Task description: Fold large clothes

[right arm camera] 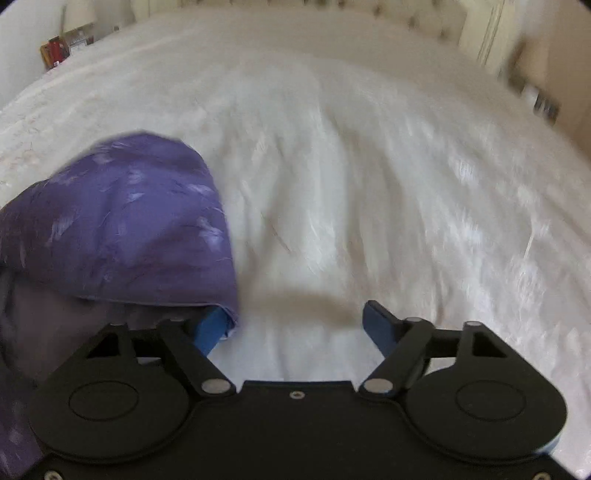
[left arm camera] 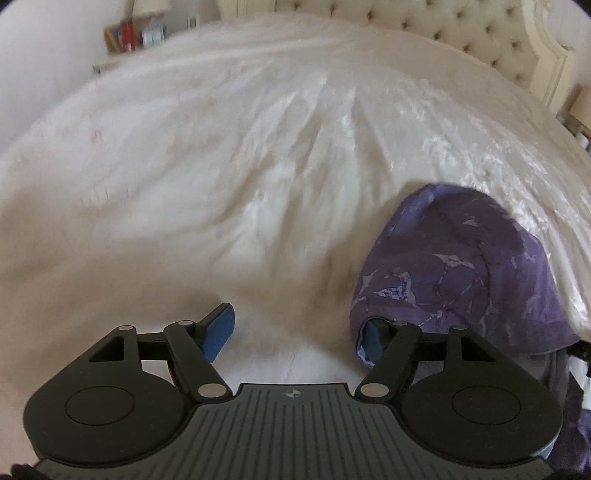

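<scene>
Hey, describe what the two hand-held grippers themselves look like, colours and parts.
Both look alike: the left hand-held gripper and right hand-held gripper have black linkage arms with silver pivot pins, round black housings, and blue fingers. The left's ribbed grey base bears a small crosshair mark; the right's base is plain black.

A wide bed (left arm camera: pixel 229 155) fills the room, spread with a rumpled white cover, glossy where daylight hits it. A cream tufted headboard (left arm camera: pixel 443 26) stands at its far end. Far left, a bedside shelf holds red and pale books (left arm camera: pixel 129 37), blurred.
</scene>
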Tool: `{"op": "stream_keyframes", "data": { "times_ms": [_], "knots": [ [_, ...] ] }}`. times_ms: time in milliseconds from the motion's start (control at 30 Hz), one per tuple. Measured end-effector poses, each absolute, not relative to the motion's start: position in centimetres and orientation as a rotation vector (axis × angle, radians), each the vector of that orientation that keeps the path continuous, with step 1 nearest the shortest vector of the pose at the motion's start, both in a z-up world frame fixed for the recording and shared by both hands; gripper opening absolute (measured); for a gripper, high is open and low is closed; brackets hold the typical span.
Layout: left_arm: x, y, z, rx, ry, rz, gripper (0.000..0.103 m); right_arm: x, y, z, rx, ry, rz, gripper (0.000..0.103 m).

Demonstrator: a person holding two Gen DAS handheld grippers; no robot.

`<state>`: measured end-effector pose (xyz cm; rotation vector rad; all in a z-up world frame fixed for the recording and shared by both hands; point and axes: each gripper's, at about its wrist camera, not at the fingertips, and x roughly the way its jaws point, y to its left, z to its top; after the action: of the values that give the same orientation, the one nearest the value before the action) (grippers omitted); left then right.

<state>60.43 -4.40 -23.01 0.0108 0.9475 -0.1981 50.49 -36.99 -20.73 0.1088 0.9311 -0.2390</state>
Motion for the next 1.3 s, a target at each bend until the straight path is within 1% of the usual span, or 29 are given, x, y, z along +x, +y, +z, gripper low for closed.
{"op": "stream_keyframes", "data": {
  "times_ms": [100, 267, 433, 500, 600, 700, 833, 933, 1033, 1100, 1133, 1200, 1300],
  "knots": [
    [60.1, -4.6, -23.3, 0.05, 0.944, -0.22, 0.07, 49.4, -38.0, -20.4, 0.135, 0.916, -0.174, 0.08],
    [58.9, -3.7, -21.2, 0.111, 0.88, -0.335, 0.07, 46.6, -39.7, -18.1, 0.23, 0.88, -0.04, 0.081],
    [56.8, -2.8, -19.2, 0.274, 0.844, -0.414, 0.069, 44.8, -40.7, -15.9, 0.234, 0.831, -0.008, 0.081],
    [56.3, -2.6, -18.7, 0.284, 0.85, -0.408, 0.069, 44.8, -40.9, -15.0, 0.243, 0.806, -0.008, 0.082],
    [55.9, -2.9, -17.2, 0.228, 0.824, -0.37, 0.068, 45.7, -40.7, -14.0, 0.25, 0.773, -0.008, 0.082],
    [56.0, -5.5, -15.7, 0.181, 0.777, -0.367, 0.068, 47.1, -40.4, -13.9, 0.249, 0.756, -0.018, 0.082],
    [56.4, -11.5, -14.9, 0.178, 0.722, -0.459, 0.069, 48.4, -40.2, -14.6, 0.275, 0.756, -0.049, 0.082],
    [57.4, -15.9, -16.2, 0.249, 0.713, -0.495, 0.069, 48.4, -40.0, -15.0, 0.268, 0.767, -0.055, 0.082],
    [58.8, -18.1, -18.8, 0.341, 0.728, -0.479, 0.069, 48.1, -39.8, -15.4, 0.266, 0.776, -0.053, 0.082],
    [60.1, -17.3, -21.2, 0.384, 0.779, -0.402, 0.07, 48.0, -39.9, -15.6, 0.266, 0.779, -0.046, 0.082],
    [61.0, -16.1, -22.5, 0.381, 0.836, -0.361, 0.07, 48.0, -39.9, -15.6, 0.264, 0.78, -0.042, 0.082],
    [62.3, -13.1, -24.5, 0.325, 0.91, -0.317, 0.07, 48.1, -40.0, -15.4, 0.266, 0.778, -0.028, 0.082],
    [62.4, -9.6, -25.4, 0.227, 0.918, -0.341, 0.073, 49.1, -39.8, -15.1, 0.255, 0.757, -0.011, 0.082]
  ]
}}
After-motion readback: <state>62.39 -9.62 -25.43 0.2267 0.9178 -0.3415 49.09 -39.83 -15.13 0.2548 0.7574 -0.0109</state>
